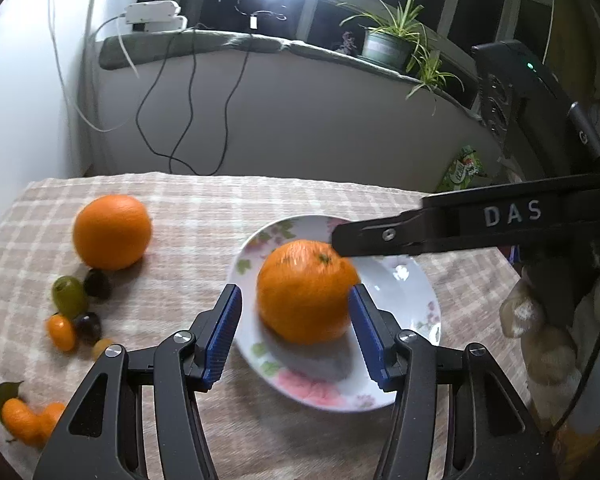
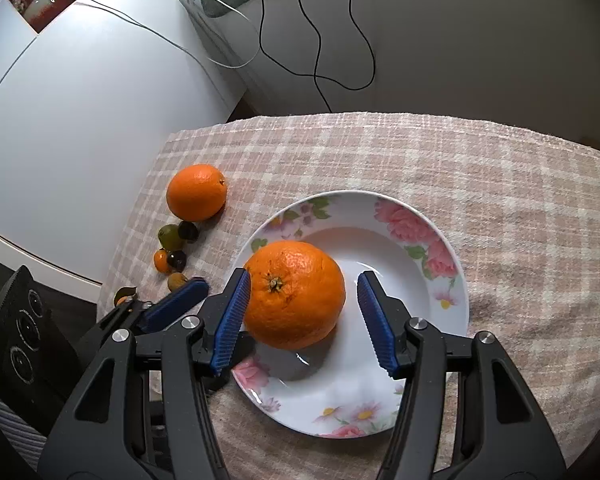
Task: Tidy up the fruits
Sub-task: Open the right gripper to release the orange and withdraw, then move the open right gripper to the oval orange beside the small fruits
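Right wrist view shows my right tongs (image 2: pixel 304 316) half open around the plated orange (image 2: pixel 294 294), unclamped, left tongs (image 1: pixel 296 332) likewise straddling it.

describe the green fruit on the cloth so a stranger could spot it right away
Start at the floral plate on the checked tablecloth, then look left to the loose orange lying off the plate. Just below it is a cluster of small fruits; the green grape is the only green one, touching a dark grape.

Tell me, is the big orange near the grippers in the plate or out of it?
In. The orange rests inside the flowered plate, with white rim showing around it; a second orange lies outside on the cloth.
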The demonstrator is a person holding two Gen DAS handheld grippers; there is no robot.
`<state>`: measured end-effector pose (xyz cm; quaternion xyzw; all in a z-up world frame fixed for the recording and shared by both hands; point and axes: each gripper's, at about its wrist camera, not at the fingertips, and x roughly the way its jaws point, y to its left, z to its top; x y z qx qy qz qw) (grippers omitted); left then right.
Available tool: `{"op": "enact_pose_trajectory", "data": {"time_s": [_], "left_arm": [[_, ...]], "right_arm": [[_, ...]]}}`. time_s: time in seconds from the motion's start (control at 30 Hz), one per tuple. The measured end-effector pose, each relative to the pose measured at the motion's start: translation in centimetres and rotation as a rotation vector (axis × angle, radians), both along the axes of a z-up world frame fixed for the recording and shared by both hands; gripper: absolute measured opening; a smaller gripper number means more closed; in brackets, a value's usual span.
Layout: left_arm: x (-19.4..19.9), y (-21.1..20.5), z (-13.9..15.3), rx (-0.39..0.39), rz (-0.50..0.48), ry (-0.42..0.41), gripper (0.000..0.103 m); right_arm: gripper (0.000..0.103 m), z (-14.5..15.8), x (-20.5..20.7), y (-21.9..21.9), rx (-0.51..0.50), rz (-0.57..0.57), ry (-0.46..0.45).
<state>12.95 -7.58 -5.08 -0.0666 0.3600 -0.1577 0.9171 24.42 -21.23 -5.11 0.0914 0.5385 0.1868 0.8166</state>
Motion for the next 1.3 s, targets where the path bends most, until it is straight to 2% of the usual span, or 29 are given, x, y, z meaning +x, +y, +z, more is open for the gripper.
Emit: {"op": "enact_pose_trajectory", "data": {"time_s": [0.07,0.27,0.37,0.7,0.9,1.07,1.3], "left_arm": [[-0.2,0.4,0.0,-0.003,0.008,-0.001,0.055],[-1.4,1.9,0.2,-0.008,0.035,-0.011,0.059],[-1.9,2.4,0.4,-0.007,0.044,-0.02,0.06],[-4.3,6.0,1.0,-0.009,0.092,-0.038,0.063],[-5.8,9.6,0.7,0.006,0.154,-0.017,0.063],[-6.6,12.3,0.3,0.01,0.212,-0.008,0.063],[-6.4,15.0,0.0,0.004,0.248,0.001,0.063]], "right_arm": [[0.064,0.2,-0.2,0.0,0.001,-0.001,-0.011],[0.067,1.2,-1.1,0.3,-0.022,0.016,-0.07],[0.074,1.5,-1.7,0.8,-0.031,0.028,-0.104],[0.075,2.6,-3.6,2.2,-0.099,0.073,-0.216],[0.075,3.0,-4.1,2.8,-0.066,0.079,-0.271],[0.076,2.7,-3.6,3.5,-0.073,0.091,-0.272],[0.077,1.9,-2.0,4.5,-0.073,0.114,-0.214]]}}
